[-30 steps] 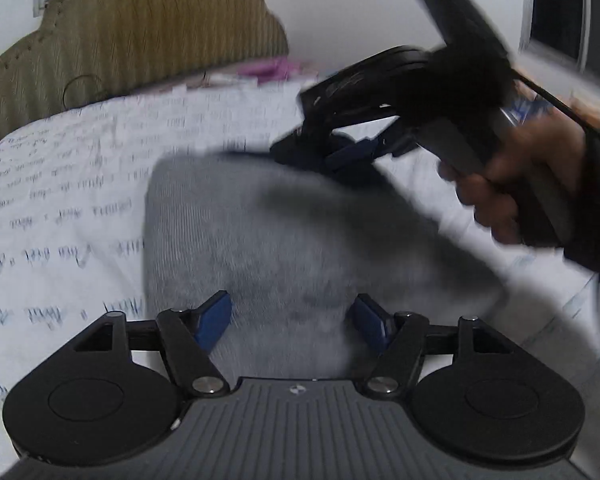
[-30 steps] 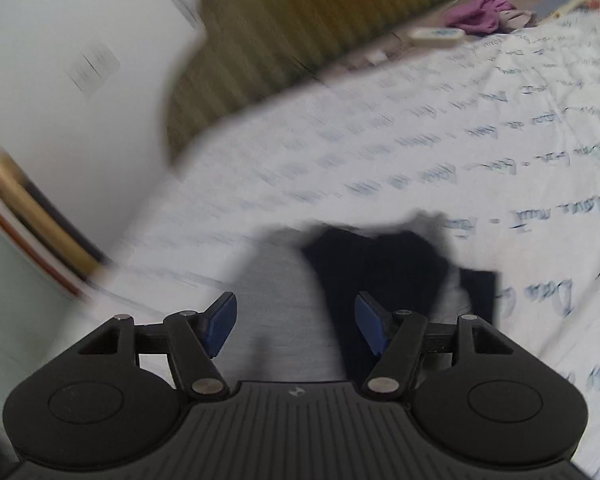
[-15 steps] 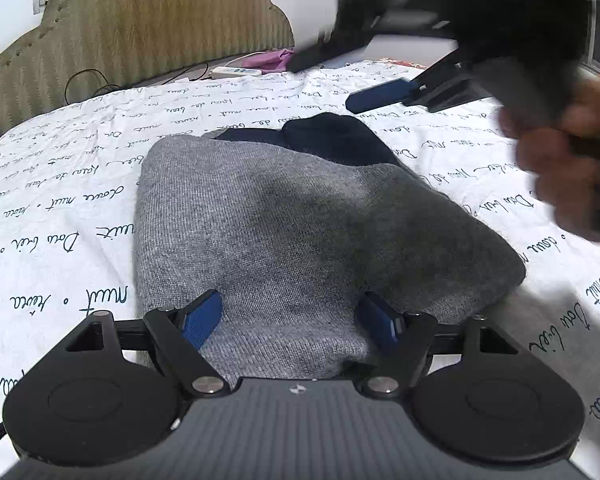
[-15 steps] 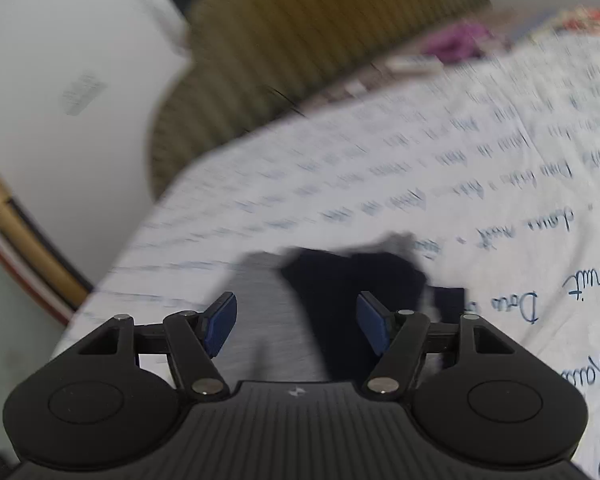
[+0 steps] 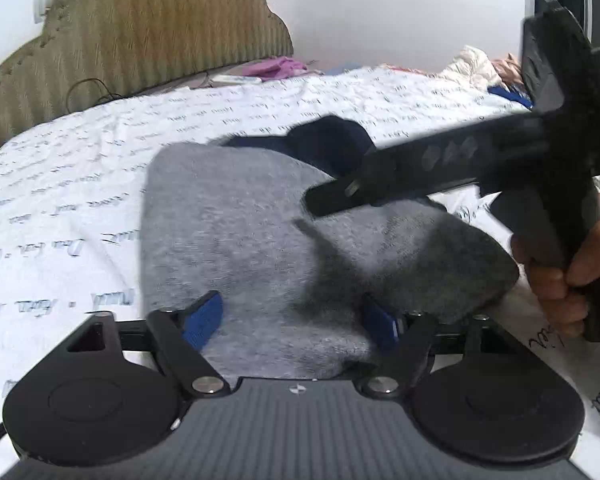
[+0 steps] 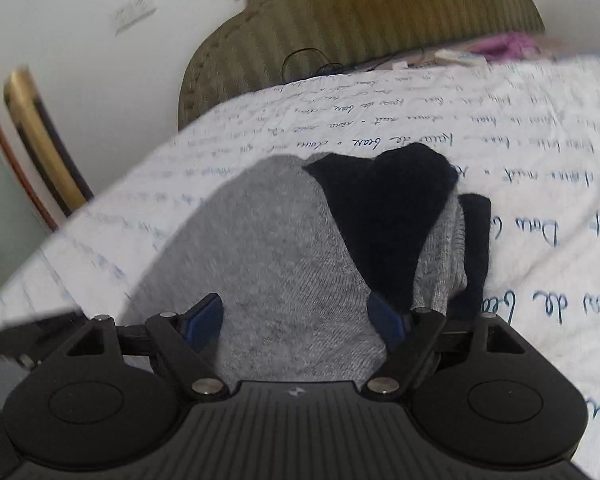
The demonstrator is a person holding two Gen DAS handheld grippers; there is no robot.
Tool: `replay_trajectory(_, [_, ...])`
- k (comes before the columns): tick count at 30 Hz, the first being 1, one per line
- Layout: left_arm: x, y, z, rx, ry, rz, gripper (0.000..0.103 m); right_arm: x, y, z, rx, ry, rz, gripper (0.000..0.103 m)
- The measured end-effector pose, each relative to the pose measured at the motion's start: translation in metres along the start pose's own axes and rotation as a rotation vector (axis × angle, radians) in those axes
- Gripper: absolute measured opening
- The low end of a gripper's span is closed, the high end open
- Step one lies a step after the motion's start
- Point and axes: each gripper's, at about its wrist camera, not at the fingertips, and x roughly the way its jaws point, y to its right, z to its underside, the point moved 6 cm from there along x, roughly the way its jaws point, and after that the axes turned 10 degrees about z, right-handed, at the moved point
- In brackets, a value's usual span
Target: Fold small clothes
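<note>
A folded grey knit garment with a dark navy part at its far end lies on the bed. My left gripper stands open low over the garment's near edge, blue pads apart, with grey cloth lying between them. My right gripper, held by a hand, reaches in from the right over the garment's far right side. In the right wrist view the right gripper hangs over the grey cloth. Its jaws are opening and nothing is pressed between them. The navy part lies just beyond.
The white bedsheet with blue script covers the bed. An olive padded headboard stands at the back, with a pink cloth and a cable near it. More clothes are piled far right. The bed's edge and a wall show at left.
The right gripper has come down and in over the garment's far right side, so the garment looks much closer in its view. Its jaws stand a little wider. The left gripper has stayed put.
</note>
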Motion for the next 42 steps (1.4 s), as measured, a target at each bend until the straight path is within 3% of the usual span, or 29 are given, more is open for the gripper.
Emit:
replay_trajectory(1, [-0.011, -0.002, -0.001, -0.011, 0.016, 0.003, 0.072, -0.011, 0.001, 0.000, 0.050, 0.002, -0.003, 0.080])
replay_trajectory(4, [-0.045, -0.009, -0.001, -0.033, 0.096, 0.011, 0.077, -0.049, -0.007, -0.003, 0.115, 0.068, 0.010, 0.081])
replay_trajectory(7, [-0.050, -0.014, 0.006, -0.034, 0.083, 0.001, 0.081, -0.077, -0.027, 0.004, 0.098, 0.128, -0.052, 0.083])
replay_trajectory(9, [-0.039, -0.021, 0.018, -0.054, 0.031, -0.046, 0.083, -0.070, -0.032, 0.015, 0.073, 0.084, -0.041, 0.084])
replay_trajectory(11, [-0.035, -0.033, 0.026, -0.116, -0.001, -0.069, 0.081, -0.042, -0.023, 0.036, 0.031, -0.038, 0.067, 0.083])
replay_trajectory(14, [-0.055, -0.045, 0.026, -0.214, 0.037, -0.057, 0.081, -0.052, -0.020, 0.045, 0.047, -0.006, 0.044, 0.083])
replay_trajectory(18, [-0.057, -0.066, 0.032, -0.437, -0.008, 0.058, 0.075, -0.086, -0.002, 0.044, 0.161, 0.049, 0.007, 0.086])
replay_trajectory(22, [-0.053, -0.084, 0.029, -0.685, 0.008, 0.250, 0.068, -0.082, 0.039, 0.057, 0.322, -0.036, 0.069, 0.087])
replay_trajectory(24, [-0.043, -0.087, 0.026, -0.766, -0.006, 0.312, 0.053, -0.076, 0.049, 0.063, 0.376, -0.091, 0.044, 0.087])
replay_trajectory(26, [-0.030, -0.088, 0.026, -0.750, -0.062, 0.270, 0.035, -0.070, 0.048, 0.065, 0.405, -0.118, -0.006, 0.087])
replay_trajectory(27, [-0.027, -0.087, 0.025, -0.742, -0.070, 0.260, 0.020, -0.068, 0.046, 0.064, 0.412, -0.128, -0.036, 0.087])
replay_trajectory(28, [-0.025, -0.086, 0.024, -0.736, -0.079, 0.262, 0.012, -0.064, 0.042, 0.063, 0.419, -0.136, -0.073, 0.083])
replay_trajectory(29, [-0.023, -0.084, 0.022, -0.724, -0.096, 0.266, 0.011, -0.062, 0.038, 0.062, 0.421, -0.137, -0.104, 0.055])
replay_trajectory(31, [-0.023, -0.085, 0.014, -0.693, -0.114, 0.260, 0.009, -0.055, 0.032, 0.062, 0.399, -0.157, -0.098, 0.023])
replay_trajectory(34, [-0.035, -0.087, -0.001, -0.633, -0.124, 0.282, 0.009, -0.053, 0.021, 0.058, 0.334, -0.152, -0.084, 0.019])
replay_trajectory(38, [-0.065, -0.088, -0.022, -0.534, -0.108, 0.322, 0.009, -0.081, 0.008, 0.045, 0.285, -0.100, -0.139, 0.019])
replay_trajectory(42, [-0.040, -0.099, 0.010, -0.538, -0.201, 0.251, 0.011, -0.078, 0.016, 0.064, 0.217, -0.154, -0.070, 0.019])
